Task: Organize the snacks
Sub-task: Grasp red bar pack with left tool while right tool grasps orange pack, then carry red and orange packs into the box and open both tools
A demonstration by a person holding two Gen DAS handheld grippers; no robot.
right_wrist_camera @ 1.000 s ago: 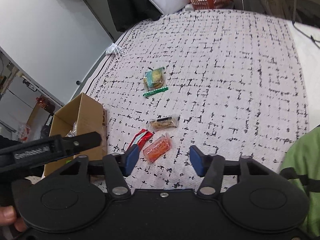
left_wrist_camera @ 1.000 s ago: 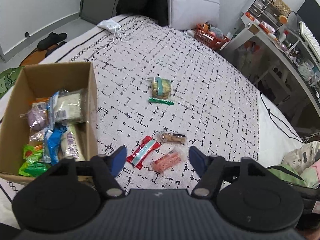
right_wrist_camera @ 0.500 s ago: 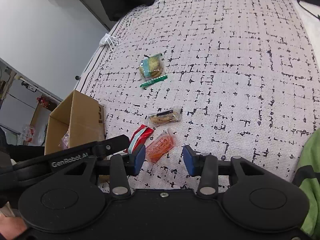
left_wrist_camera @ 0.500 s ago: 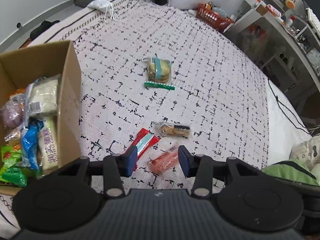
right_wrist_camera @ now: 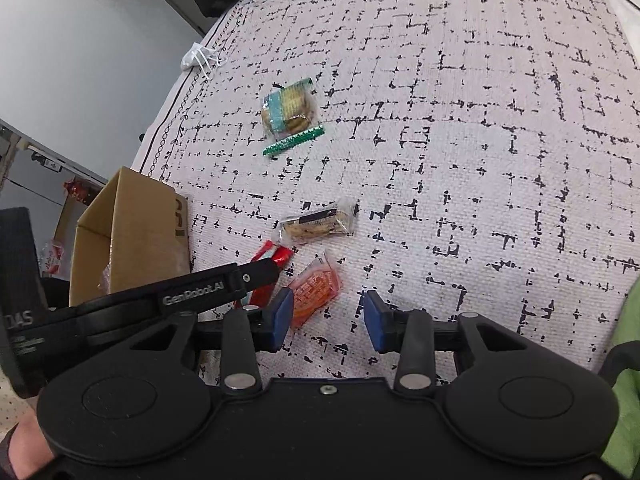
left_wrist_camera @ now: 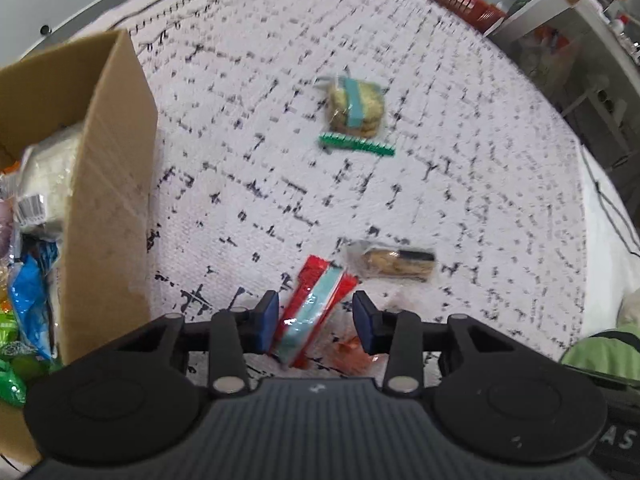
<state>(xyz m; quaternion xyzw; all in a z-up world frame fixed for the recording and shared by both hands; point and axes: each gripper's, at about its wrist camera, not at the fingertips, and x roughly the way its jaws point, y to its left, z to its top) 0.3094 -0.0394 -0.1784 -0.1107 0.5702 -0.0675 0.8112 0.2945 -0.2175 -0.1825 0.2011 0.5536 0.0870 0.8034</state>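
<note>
White bedspread (left_wrist_camera: pixel 460 128) with black dashes. The left gripper (left_wrist_camera: pixel 315 322) has dropped in and narrowed a bit, jaws now straddling the red-teal bar (left_wrist_camera: pixel 312 312), so pickup looks close, though it's blurry. The right gripper (right_wrist_camera: pixel 327 318) hangs open, empty. Cardboard box (left_wrist_camera: pixel 108 216) wall sits at 9 o'clock; open room toward 1.

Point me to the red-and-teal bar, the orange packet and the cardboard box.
red-and-teal bar (left_wrist_camera: pixel 312 312), left wrist view, teal middle stripe
orange packet (right_wrist_camera: pixel 314 290), right wrist view, wrapper centre
cardboard box (left_wrist_camera: pixel 108 216), left wrist view, outer side wall
</note>
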